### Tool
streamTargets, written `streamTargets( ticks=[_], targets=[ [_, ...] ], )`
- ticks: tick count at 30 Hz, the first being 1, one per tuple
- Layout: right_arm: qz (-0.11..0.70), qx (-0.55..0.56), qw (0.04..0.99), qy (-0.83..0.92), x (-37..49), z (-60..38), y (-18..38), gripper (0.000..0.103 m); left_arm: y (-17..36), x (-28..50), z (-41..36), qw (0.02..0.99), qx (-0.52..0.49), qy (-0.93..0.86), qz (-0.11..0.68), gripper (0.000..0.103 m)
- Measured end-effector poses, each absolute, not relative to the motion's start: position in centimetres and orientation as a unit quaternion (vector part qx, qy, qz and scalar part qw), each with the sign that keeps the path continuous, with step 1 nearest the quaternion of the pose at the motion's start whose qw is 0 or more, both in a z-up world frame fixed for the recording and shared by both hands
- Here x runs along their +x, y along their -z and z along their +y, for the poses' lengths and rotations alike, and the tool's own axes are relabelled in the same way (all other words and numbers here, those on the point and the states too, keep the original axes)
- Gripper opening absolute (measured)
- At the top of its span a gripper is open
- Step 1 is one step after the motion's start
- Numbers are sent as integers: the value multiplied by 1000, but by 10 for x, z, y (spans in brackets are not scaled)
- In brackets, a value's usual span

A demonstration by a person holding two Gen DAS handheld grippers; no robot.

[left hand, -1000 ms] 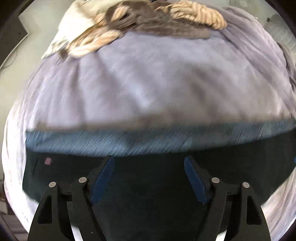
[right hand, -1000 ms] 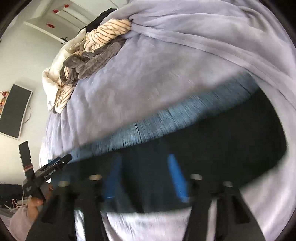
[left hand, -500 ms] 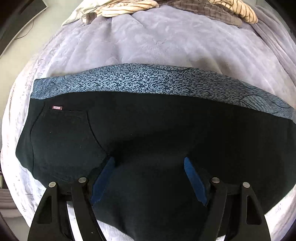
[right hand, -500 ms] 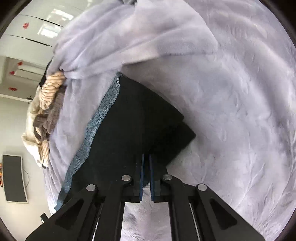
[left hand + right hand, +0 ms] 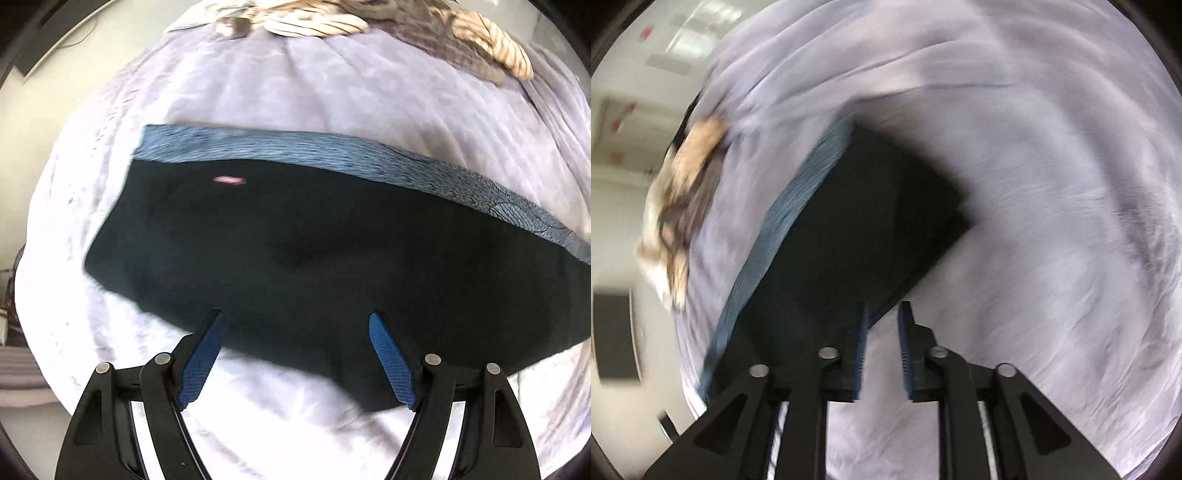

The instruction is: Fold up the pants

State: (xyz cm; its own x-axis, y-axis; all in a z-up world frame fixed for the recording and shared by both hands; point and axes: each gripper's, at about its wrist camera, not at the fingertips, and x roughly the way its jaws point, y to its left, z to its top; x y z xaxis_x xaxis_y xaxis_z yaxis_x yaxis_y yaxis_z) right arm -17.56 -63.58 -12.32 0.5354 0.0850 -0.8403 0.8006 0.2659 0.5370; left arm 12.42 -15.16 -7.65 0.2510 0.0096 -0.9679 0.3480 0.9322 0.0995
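We can read no text anywhere. The only label is a small pink tag [image 5: 229, 180] on the black pants [image 5: 314, 258], just below their blue patterned waistband [image 5: 295, 155], and motion smears it past reading.

Pants [image 5: 314, 258]: matt black cloth, smooth; waistband [image 5: 332, 155] of blue-grey speckled knit, at far edge from left gripper [image 5: 295, 321]. Blanket [image 5: 369, 92] beneath: pale lilac plush, soft nap, creased. Heaped clothes [image 5: 369, 22] beyond: striped and grey fabric, ribbed. Gripper frames: matt black plastic, bright metal pins. Pads [image 5: 201, 354]: blue, finely textured rubber-like facing; same on right gripper [image 5: 882, 314].
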Motion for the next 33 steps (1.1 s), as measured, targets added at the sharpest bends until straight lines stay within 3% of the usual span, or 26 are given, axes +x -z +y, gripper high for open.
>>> streamTargets(
  ticks=[2, 15, 23, 26, 30, 33],
  targets=[
    [428, 524, 699, 231, -156, -610, 114, 45, 69, 129, -131, 778, 142, 105, 603, 81],
    [529, 365, 766, 9, 40, -423, 69, 45, 74, 155, -12, 778, 104, 129, 607, 81],
    [562, 175, 794, -154, 227, -255, 31, 46, 87, 223, 42, 788, 97, 172, 583, 81],
    [570, 105, 789, -206, 297, -199, 32, 54, 94, 242, 56, 781, 80, 199, 587, 81],
    [587, 19, 775, -233, 358, -150, 48, 55, 101, 255, 63, 765, 51, 246, 593, 80],
    [602, -18, 762, -236, 387, -126, 67, 55, 103, 254, 63, 754, 37, 276, 594, 70]
  ],
)
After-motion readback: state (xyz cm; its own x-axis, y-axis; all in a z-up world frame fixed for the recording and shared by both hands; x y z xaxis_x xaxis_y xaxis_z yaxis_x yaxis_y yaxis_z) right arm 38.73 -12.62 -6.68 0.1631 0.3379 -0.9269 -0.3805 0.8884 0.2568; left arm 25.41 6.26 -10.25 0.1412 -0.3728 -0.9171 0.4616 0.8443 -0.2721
